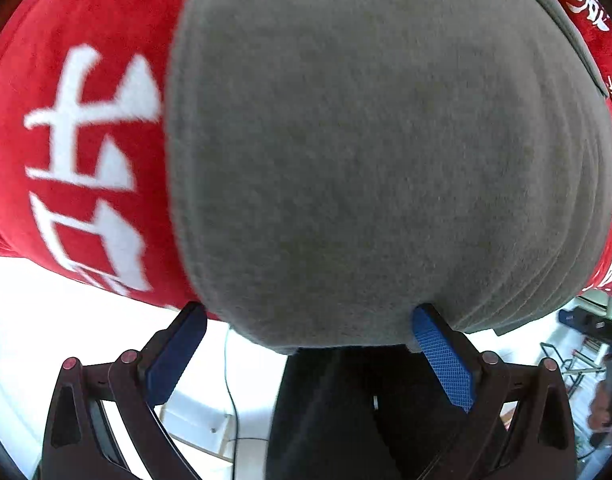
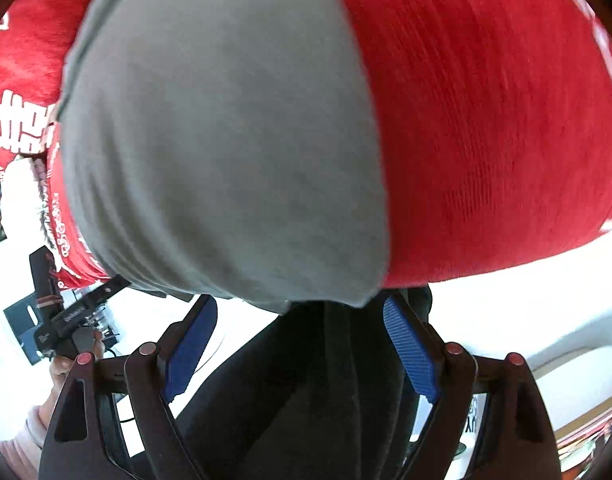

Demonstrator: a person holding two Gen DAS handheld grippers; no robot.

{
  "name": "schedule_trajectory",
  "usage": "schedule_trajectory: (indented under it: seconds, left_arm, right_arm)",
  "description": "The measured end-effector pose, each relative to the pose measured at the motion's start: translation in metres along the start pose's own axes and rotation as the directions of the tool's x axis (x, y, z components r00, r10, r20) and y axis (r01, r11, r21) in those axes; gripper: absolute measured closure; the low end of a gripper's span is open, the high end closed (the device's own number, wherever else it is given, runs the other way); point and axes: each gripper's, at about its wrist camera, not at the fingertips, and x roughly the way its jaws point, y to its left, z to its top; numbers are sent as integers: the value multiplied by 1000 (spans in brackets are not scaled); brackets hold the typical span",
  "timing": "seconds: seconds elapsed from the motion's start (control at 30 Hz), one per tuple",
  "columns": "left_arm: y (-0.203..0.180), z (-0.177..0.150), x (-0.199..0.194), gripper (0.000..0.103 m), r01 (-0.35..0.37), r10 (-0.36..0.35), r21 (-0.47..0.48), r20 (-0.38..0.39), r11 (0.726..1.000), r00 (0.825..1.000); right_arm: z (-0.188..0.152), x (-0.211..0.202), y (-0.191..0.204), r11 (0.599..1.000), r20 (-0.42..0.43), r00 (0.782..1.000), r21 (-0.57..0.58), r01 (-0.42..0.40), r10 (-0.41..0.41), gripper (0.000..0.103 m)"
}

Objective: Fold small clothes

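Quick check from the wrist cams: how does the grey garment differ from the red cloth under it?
The grey garment is plain, while the red cloth carries white printed characters. The grey garment lies on top, the red cloth spreads beneath it and reaches past it on both sides. The near edge of the grey garment sits between the open pads of the left gripper and the right gripper; the red cloth edge lies just outside them. Both are soft fabric, blurred here.
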Motion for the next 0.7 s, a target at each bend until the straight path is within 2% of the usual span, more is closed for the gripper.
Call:
schedule_trajectory:
  seconds: [0.13,0.17,0.2,0.23,0.27,0.3,0.33,0.47,0.53,0.63,0.7]
  left_arm:
    - [2,-7,3,0,37,-37,-14,11,999,999]
    - [-3,-12,4,6,43,-42,-14,16,999,999]
    - [-1,-15,4,18,56,-56,-10,14,998,998]
    - [1,-18,3,27,72,-71,-5,5,997,997]
    - [1,-21,2,50,83,-83,8,-3,996,997]
    - [-1,-24,1,86,92,-92,25,-9,995,996]
    - [-4,-28,-4,93,118,-117,59,-21,991,993]
    - [-5,-32,-37,93,215,-216,116,-8,970,976]
    - [-6,-28,-62,93,264,-270,136,23,955,963]
    - [-9,-1,-97,93,292,-310,158,103,943,945]
    - [-14,32,-119,93,269,-299,183,159,946,941]
  right_arm:
    - [3,21,-10,1000,12,1000,-11,6,-6,15]
    - [4,25,-11,1000,9,1000,0,-4,4,15]
    - [4,30,-14,999,3,1000,25,-29,29,18]
    - [2,30,-15,998,7,998,37,-56,56,45]
    - [0,30,-15,995,7,996,46,-84,83,69]
    - [-3,28,-16,990,-1,993,68,-120,120,94]
    - [-8,24,-15,985,5,989,86,-147,147,94]
    - [-17,-12,-3,949,78,952,85,-302,296,95]
    - [-10,-40,9,914,137,912,75,-398,386,98]
    - [16,-84,27,869,224,850,25,-495,477,98]
    - [35,-101,37,858,249,831,-2,-513,497,98]
